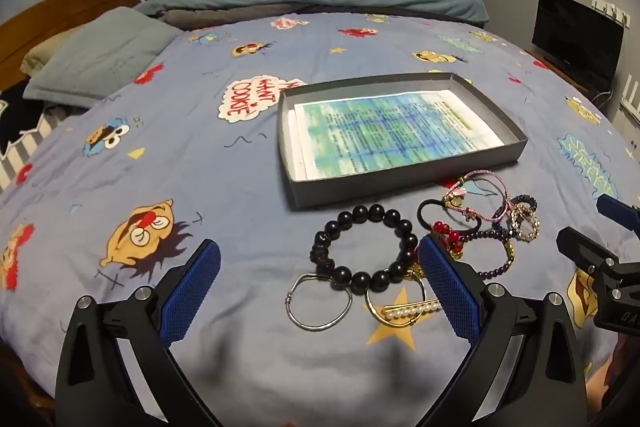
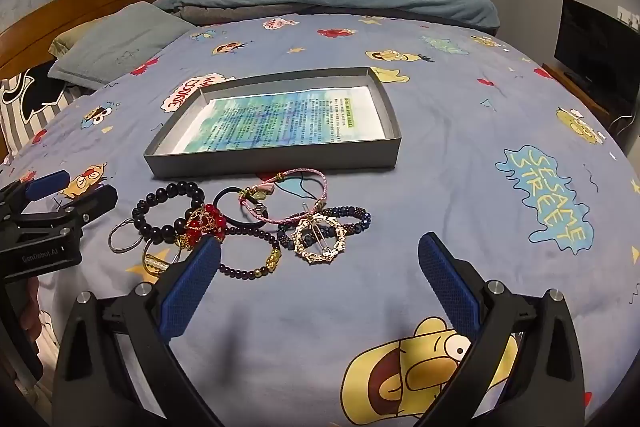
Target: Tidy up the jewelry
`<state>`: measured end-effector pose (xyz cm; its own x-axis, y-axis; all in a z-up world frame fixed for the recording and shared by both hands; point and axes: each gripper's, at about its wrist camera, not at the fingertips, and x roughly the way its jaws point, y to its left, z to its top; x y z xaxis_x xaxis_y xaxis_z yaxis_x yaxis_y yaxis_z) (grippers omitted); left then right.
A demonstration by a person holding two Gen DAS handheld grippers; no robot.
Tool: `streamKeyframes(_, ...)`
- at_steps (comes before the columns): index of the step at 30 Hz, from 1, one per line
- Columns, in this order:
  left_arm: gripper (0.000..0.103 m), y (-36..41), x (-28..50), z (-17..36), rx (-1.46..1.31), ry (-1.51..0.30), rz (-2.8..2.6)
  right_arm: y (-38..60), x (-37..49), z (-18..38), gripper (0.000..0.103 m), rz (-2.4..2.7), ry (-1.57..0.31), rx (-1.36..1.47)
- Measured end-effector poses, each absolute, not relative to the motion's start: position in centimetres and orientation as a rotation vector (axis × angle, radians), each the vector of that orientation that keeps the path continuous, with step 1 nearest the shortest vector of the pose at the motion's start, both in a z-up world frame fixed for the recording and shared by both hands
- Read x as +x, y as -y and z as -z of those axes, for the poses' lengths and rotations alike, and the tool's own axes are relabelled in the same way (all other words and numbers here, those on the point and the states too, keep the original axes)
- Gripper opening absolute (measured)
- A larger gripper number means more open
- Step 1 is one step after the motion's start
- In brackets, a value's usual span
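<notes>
Dark, glossy beads make up the round bracelet [image 1: 362, 247] lying flat on the bedspread [image 1: 200, 167] just ahead of the left gripper [image 1: 320, 259], between its two spread fingers and nearer the right-hand one. A thin silver ring [image 1: 319, 303] and a gold hoop with a pearl bar [image 1: 404, 307] touch its near edge. The rest of the jewelry spreads beyond that right-hand pad: a black hair tie [image 1: 448, 215], red beads [image 1: 446, 233], a pink braided cord [image 1: 480, 195], a purple bead strand [image 1: 500, 255] and a gold filigree ring clip [image 2: 318, 239]. The pile sits ahead of the right gripper [image 2: 320, 259] toward its left finger (that finger's blue mesh pad [image 2: 192, 287] partly covers the purple strand in the right wrist view); open bedspread lies between and ahead of the right finger. Both grippers stand wide open, holding nothing. Past the pile, just beyond the cord, a shallow grey cardboard tray [image 1: 404, 179] with low straight walls holds a printed sheet [image 1: 384, 131] and has free cloth on all sides. The cloth is soft, lightly wrinkled, blue with cartoon prints.
</notes>
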<state>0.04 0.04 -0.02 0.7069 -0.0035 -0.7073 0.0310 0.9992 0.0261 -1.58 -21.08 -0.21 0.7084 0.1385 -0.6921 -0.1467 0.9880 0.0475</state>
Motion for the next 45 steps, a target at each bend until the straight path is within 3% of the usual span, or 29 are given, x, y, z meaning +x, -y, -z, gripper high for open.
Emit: streamKeyframes(45, 0.098, -0.37, 0.35, 0.46, 0.045, -0.79, 0.015, 21.37, -1.43, 0.0, 0.098, -0.156, -0.767, -0.018)
